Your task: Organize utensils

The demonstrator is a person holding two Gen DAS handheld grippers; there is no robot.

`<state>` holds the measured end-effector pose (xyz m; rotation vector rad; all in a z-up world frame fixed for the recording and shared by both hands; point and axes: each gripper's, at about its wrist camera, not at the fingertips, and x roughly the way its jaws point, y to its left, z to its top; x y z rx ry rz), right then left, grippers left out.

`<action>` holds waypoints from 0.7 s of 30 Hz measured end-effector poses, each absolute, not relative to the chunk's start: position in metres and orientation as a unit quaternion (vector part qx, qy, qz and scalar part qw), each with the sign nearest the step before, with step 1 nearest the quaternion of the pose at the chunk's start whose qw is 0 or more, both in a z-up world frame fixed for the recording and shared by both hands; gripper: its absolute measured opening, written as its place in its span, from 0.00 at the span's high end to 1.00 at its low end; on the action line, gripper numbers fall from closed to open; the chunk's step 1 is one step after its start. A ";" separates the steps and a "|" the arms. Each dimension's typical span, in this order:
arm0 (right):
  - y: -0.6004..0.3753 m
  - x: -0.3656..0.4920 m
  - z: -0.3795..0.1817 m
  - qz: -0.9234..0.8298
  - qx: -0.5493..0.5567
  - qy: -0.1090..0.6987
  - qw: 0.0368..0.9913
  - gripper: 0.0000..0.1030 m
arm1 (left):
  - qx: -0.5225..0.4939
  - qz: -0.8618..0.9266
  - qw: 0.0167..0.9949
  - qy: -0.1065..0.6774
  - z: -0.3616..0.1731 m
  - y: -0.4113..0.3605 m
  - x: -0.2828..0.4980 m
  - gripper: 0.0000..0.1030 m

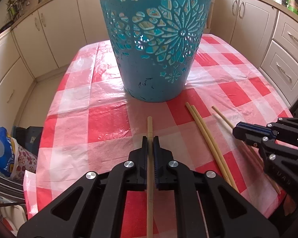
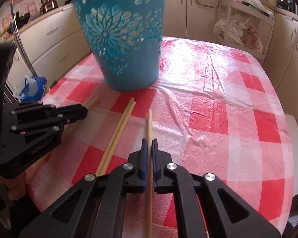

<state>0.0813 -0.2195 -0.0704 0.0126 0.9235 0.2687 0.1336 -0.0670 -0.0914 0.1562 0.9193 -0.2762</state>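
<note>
A tall teal basket [image 1: 155,39] with cut-out flower patterns stands on the red-and-white checked tablecloth [image 1: 101,123]; it also shows in the right wrist view [image 2: 127,39]. My left gripper [image 1: 150,138] is shut on a wooden chopstick [image 1: 150,127] that points toward the basket. My right gripper [image 2: 149,141] is shut on another wooden chopstick [image 2: 149,123]. A pair of chopsticks [image 1: 204,136] lies on the cloth between the two grippers, also seen in the right wrist view [image 2: 119,130]. The right gripper [image 1: 239,131] appears at the right of the left wrist view, the left gripper [image 2: 83,110] at the left of the right wrist view.
Cream kitchen cabinets [image 1: 49,39] surround the table. A blue and white bag [image 1: 2,154] sits beyond the table's left edge. A shelf with plastic bags [image 2: 238,29] stands behind the table on the right. A kettle [image 2: 47,4] stands on the counter.
</note>
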 end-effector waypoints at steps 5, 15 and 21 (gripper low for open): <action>-0.230 0.085 -0.068 0.124 0.034 0.439 0.889 0.95 | 0.070 -0.130 0.886 0.439 -0.090 -0.063 0.134 0.95; -0.231 0.086 -0.076 0.118 0.038 0.446 0.886 0.95 | 0.064 -0.136 0.886 0.438 -0.090 -0.064 0.131 0.95; -0.219 0.086 -0.075 0.115 -0.018 0.450 0.885 0.94 | 0.061 -0.134 0.886 0.441 -0.090 -0.063 0.132 0.95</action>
